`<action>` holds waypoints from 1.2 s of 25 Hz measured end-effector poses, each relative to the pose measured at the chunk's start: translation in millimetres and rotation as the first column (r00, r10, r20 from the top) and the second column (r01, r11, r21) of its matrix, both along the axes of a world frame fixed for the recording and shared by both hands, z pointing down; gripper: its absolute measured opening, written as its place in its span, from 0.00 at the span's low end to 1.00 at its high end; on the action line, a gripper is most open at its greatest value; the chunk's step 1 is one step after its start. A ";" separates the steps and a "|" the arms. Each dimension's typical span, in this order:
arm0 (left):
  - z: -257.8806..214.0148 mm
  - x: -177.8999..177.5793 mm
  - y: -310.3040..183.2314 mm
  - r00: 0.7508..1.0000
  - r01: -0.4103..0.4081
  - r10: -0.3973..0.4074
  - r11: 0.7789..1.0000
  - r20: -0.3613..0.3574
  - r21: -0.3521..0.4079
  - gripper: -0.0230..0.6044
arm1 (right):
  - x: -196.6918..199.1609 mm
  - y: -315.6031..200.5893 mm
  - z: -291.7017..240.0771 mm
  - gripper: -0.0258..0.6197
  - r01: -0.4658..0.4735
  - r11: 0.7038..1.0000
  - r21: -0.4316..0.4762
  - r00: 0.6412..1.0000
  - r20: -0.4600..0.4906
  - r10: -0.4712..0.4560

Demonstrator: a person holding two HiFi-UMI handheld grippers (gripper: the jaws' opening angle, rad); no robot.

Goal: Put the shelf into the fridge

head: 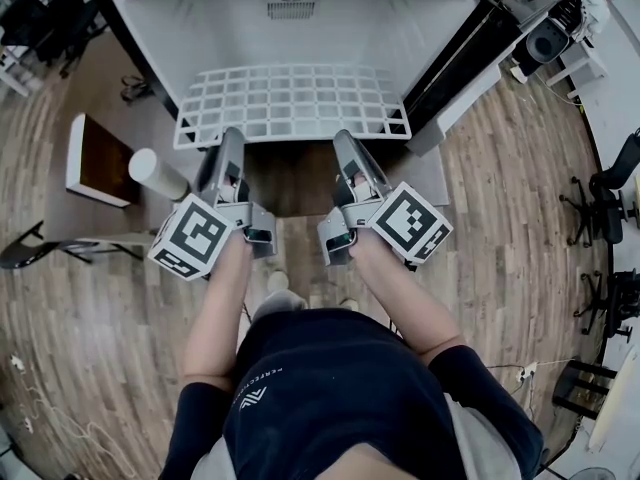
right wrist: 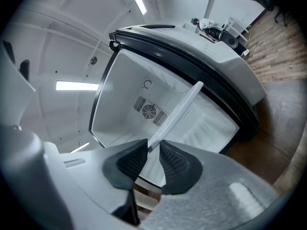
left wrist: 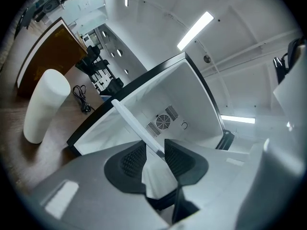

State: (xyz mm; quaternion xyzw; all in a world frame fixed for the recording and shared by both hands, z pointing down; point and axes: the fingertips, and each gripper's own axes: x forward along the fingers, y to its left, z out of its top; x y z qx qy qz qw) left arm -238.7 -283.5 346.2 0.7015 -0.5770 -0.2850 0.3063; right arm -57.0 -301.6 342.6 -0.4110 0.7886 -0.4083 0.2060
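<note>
- Shelf is hanging level at the mouth of the fridge, probably needing a push to seat.
- Left gripper and right gripper are both pinching its front edge.

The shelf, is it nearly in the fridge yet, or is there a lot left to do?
Done: the fridge stands open and the shelf is picked up. In hand: the left gripper and right gripper each clamp its near edge, holding it in the fridge's opening. Left: pushing it home, seating it and letting go. I can't tell whether its far edge rests on anything.
</note>
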 end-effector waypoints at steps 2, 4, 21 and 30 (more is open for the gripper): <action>3.2 -1.4 -0.9 1.000 0.001 -0.001 1.000 0.013 -0.008 0.25 | -0.5 -1.3 4.1 0.16 0.001 1.000 -0.007 1.000 -0.006 -0.001; 6.8 -0.6 -3.9 1.000 -0.001 0.001 1.000 -0.003 -0.011 0.25 | -0.4 -3.8 7.4 0.16 -0.004 1.000 -0.011 1.000 -0.011 0.004; 16.3 -1.2 -16.7 1.000 -0.004 0.004 1.000 0.011 0.002 0.26 | -1.1 -15.7 17.1 0.17 -0.017 1.000 0.005 0.999 -0.029 0.017; 13.9 -6.2 -43.1 1.000 -0.009 0.009 1.000 0.015 0.005 0.26 | -6.1 -41.9 14.1 0.18 -0.032 0.999 0.012 0.999 -0.034 0.032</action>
